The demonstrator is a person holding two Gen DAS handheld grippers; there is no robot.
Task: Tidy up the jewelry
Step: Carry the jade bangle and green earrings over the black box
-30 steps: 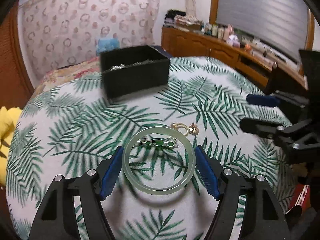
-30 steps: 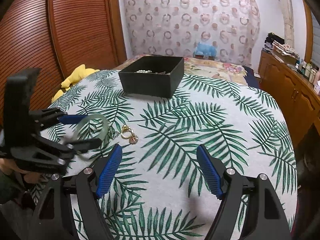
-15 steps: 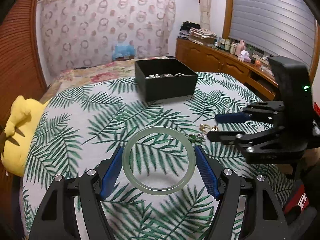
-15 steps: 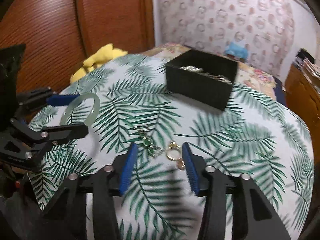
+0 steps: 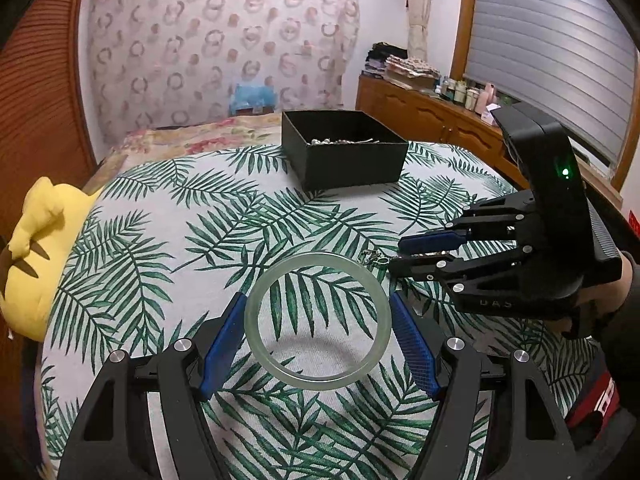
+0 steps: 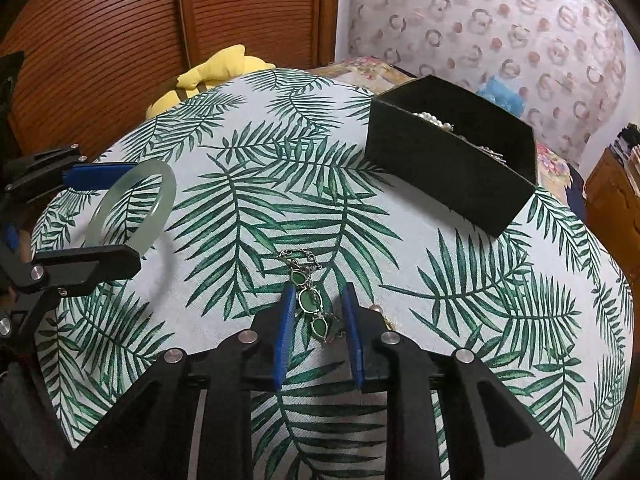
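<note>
Closing on the green-stone bracelet (image 6: 310,306) mid-table, not yet pinched it seems, the right gripper (image 6: 318,328) must next grip and lift it toward the black box (image 6: 448,176), while the left gripper (image 5: 318,336) holds the jade bangle (image 5: 316,320) across wide jaws.

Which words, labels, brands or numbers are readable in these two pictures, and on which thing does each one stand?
"DAS": faint letters on the right gripper body, left wrist view; any letters after them cannot be made out.
White marks on a red thing at the table's right edge: cut off, unreadable.
Labels on the bottles on the cabinet: too small to read.
Right wrist view: no text.
</note>
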